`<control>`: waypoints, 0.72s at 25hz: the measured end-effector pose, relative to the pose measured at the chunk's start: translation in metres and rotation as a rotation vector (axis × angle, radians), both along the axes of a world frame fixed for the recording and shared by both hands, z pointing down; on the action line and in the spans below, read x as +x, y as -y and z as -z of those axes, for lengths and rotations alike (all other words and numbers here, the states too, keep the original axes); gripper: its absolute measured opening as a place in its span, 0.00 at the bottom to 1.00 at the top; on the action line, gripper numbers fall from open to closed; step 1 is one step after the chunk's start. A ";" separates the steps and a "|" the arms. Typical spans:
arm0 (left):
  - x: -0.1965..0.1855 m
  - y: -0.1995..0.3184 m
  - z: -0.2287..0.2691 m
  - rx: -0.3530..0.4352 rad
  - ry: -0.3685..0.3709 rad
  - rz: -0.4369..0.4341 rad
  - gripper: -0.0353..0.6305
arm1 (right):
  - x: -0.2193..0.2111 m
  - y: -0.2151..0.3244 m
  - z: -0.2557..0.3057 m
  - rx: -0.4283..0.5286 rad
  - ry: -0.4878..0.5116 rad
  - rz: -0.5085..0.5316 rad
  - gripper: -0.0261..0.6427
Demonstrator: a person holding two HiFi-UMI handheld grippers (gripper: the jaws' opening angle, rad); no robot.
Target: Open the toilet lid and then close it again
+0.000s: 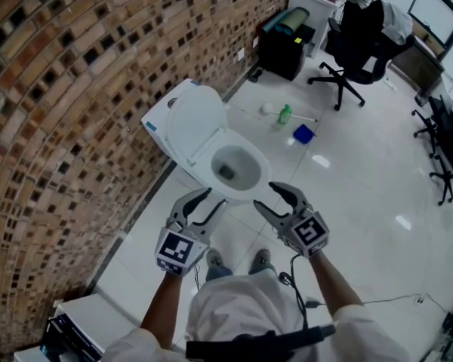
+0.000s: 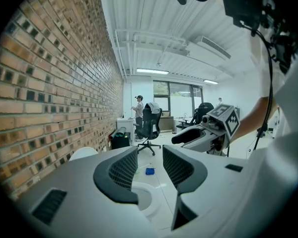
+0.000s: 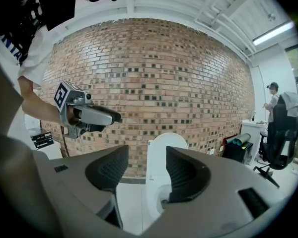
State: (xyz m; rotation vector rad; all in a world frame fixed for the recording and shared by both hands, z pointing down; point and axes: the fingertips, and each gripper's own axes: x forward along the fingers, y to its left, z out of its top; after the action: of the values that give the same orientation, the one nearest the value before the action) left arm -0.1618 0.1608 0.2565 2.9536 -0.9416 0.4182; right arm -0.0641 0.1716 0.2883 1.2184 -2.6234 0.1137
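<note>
Right now we see the toilet lid [image 1: 195, 123] raised upright against the tank [image 1: 157, 118] by the brick wall [image 1: 75, 89], above the open bowl [image 1: 261, 166]. Our left gripper [image 1: 215, 199] and right gripper [image 1: 264, 195] hover just short of the bowl's front rim, each with jaws apart and nothing between them. We judge the lid to be rigid, smooth plastic on a rear hinge, light but slippery. Its top edge looks the best place to pinch, and it should be lowered gently so it does not slam.
</note>
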 end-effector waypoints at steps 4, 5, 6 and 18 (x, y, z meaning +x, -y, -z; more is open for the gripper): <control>-0.003 0.004 -0.003 -0.017 -0.027 0.037 0.29 | -0.004 0.002 0.002 0.001 0.002 0.011 0.39; -0.004 0.004 -0.003 -0.011 -0.031 0.042 0.29 | -0.005 0.002 0.004 0.001 0.003 0.015 0.39; -0.004 0.004 -0.003 -0.009 -0.029 0.047 0.29 | -0.006 0.002 0.005 0.000 0.005 0.019 0.39; -0.002 0.003 -0.003 0.012 -0.035 0.160 0.29 | 0.010 0.006 0.010 0.043 0.035 0.071 0.39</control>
State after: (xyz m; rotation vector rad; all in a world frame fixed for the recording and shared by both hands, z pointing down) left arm -0.1642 0.1580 0.2590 2.8569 -1.1697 0.3550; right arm -0.0536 0.1660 0.2780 1.1450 -2.7094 0.0668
